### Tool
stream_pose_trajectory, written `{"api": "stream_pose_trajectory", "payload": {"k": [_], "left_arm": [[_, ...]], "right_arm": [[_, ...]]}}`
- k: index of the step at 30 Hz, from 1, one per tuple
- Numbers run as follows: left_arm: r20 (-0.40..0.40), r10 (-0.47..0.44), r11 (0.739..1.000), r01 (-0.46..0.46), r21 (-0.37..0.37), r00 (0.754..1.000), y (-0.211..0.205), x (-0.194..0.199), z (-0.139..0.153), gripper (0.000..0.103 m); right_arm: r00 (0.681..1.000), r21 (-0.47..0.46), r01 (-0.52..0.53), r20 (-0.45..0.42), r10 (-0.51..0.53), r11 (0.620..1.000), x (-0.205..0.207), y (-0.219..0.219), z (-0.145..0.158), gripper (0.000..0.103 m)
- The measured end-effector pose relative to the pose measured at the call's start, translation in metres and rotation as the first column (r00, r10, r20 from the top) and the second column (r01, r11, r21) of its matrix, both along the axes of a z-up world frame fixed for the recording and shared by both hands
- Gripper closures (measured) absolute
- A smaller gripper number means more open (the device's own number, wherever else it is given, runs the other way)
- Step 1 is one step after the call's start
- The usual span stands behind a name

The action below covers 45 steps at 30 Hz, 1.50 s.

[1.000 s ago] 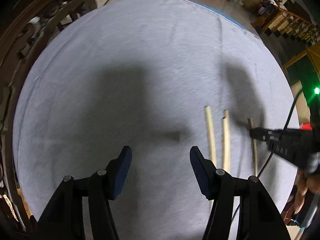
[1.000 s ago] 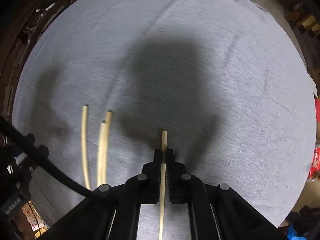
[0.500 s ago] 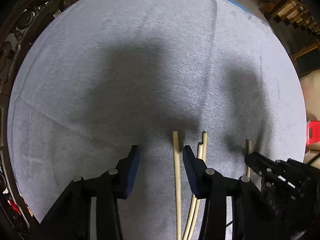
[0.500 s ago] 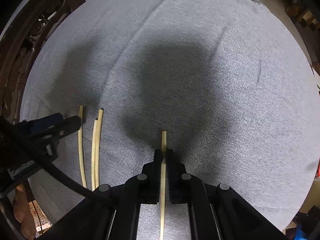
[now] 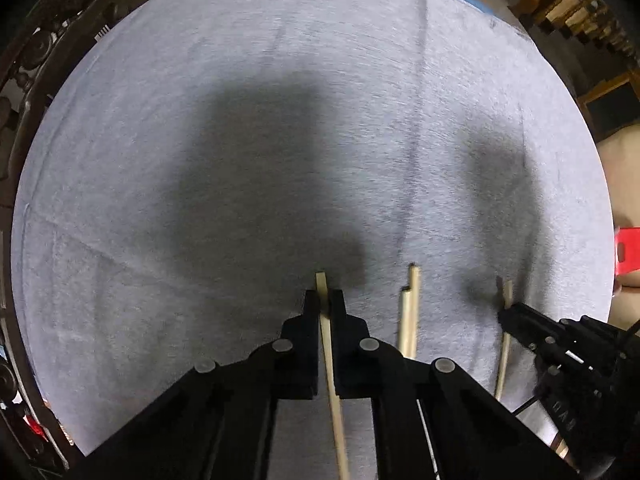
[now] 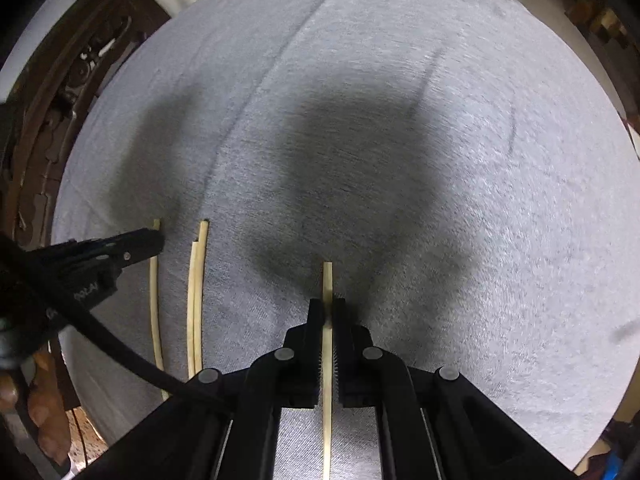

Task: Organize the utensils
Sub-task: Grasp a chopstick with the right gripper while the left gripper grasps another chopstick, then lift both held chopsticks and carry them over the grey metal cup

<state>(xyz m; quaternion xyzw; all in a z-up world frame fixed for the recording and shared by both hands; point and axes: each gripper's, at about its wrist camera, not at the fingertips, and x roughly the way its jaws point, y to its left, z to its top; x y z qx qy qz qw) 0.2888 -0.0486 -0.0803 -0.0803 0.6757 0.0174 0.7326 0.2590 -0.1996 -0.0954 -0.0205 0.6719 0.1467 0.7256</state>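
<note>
Several pale wooden chopsticks lie side by side on a round table under a grey cloth (image 5: pixel 280 120). My left gripper (image 5: pixel 324 300) points straight down and is shut on the leftmost chopstick (image 5: pixel 335 420), whose tip pokes out past the fingers. To its right lies a loose pair of chopsticks (image 5: pixel 410 320). Further right, my right gripper (image 5: pixel 503 315) grips another chopstick (image 5: pixel 507 292). In the right wrist view, the right gripper (image 6: pixel 328 306) is shut on that chopstick (image 6: pixel 327 276). There the pair (image 6: pixel 197 292) and the left gripper (image 6: pixel 157 239) lie to its left.
Dark carved wooden furniture (image 6: pixel 48 128) curves around the table's left edge. A red object (image 5: pixel 626 248) sits beyond the right edge. A black cable (image 6: pixel 120 352) trails from the left gripper, and a hand (image 6: pixel 44 400) shows at the lower left. Wooden furniture (image 5: pixel 568 0) stands beyond the table.
My left gripper slid right over the leftmost chopstick and closed its open jaws on it. The right gripper kept its grip on its chopstick throughout.
</note>
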Motion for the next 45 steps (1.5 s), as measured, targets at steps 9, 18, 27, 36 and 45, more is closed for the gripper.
{"api": "stream_pose_trajectory", "payload": {"k": [9,18,27,36,45], "left_arm": [[0.096,0.026,1.000,-0.025,-0.015,0.995,0.043,-0.031,0.027,0.098],[0.266,0.073,0.997,-0.065,-0.039,0.961,0.062,-0.078,0.071,0.099],[0.394,0.088,0.996,-0.071,-0.059,0.915,0.078,-0.120,0.096,0.099],[0.493,0.095,0.995,-0.074,-0.063,0.865,0.085,-0.147,0.129,0.099],[0.600,0.157,0.986,-0.095,-0.133,0.784,0.094,-0.191,0.170,0.099]], "right_arm": [[0.997,0.082,0.059,0.051,-0.063,0.995,-0.019,-0.022,0.017,0.098],[0.971,0.140,0.105,0.201,-0.132,0.985,-0.049,-0.040,0.064,0.098],[0.908,0.261,0.164,0.336,-0.249,0.951,-0.092,-0.065,0.120,0.098],[0.840,0.281,0.166,0.462,-0.285,0.945,-0.134,-0.074,0.149,0.098],[0.700,0.427,0.146,0.592,-0.398,0.893,-0.197,-0.095,0.201,0.098]]}}
